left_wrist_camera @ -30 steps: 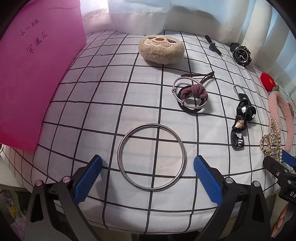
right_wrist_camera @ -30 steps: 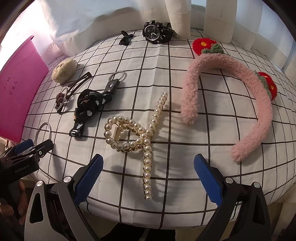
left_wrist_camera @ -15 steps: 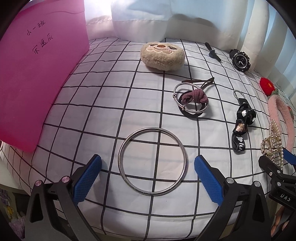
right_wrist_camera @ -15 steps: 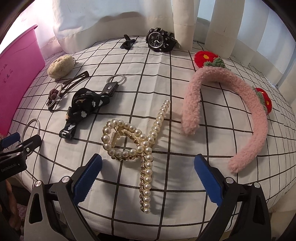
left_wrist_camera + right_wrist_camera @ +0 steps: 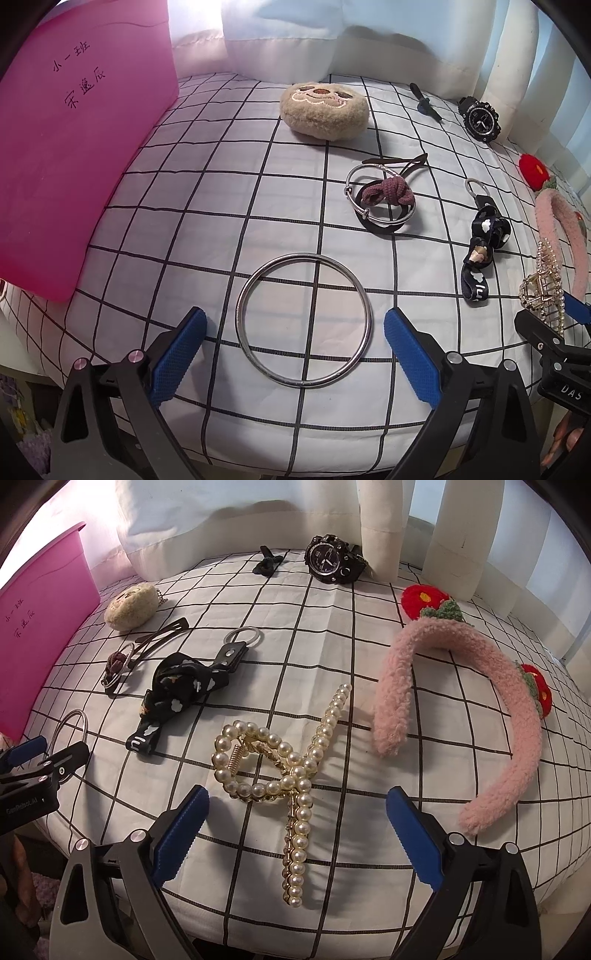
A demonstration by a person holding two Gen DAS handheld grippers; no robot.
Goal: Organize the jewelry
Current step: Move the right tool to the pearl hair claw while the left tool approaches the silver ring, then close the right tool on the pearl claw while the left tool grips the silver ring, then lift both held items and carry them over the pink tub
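- Far to the left of the left gripper [image 5: 293, 334] stands a pink box [image 5: 81, 147] with handwriting on its wall; I cannot see inside it, and I judge it may be where the things should go.
- The left gripper is spread wide and holds nothing. A large metal bangle [image 5: 303, 320] lies flat on the checked cloth [image 5: 221, 177] between its fingertips, and the pads do not touch it.
- Ahead of this gripper, further away, rests a beige plush pouch [image 5: 324, 110]; ahead and to its right lies a thin bracelet with a brown knotted hair tie [image 5: 384, 199].
- To the left of the right gripper [image 5: 297, 821] lies a black bow keychain [image 5: 184, 690].
- The right gripper is also spread apart and empty. A pearl hair claw [image 5: 280, 771] lies between its fingertips, with its long handle pointing toward the camera.
- Ahead and to its right lies a pink fluffy headband [image 5: 454, 709] with red flowers; far ahead, near the curtain, a black watch [image 5: 330, 559].
- I judge that the organizing has hardly started: every piece lies spread on the cloth, nothing is grouped, and both grippers look ready for a first pick.
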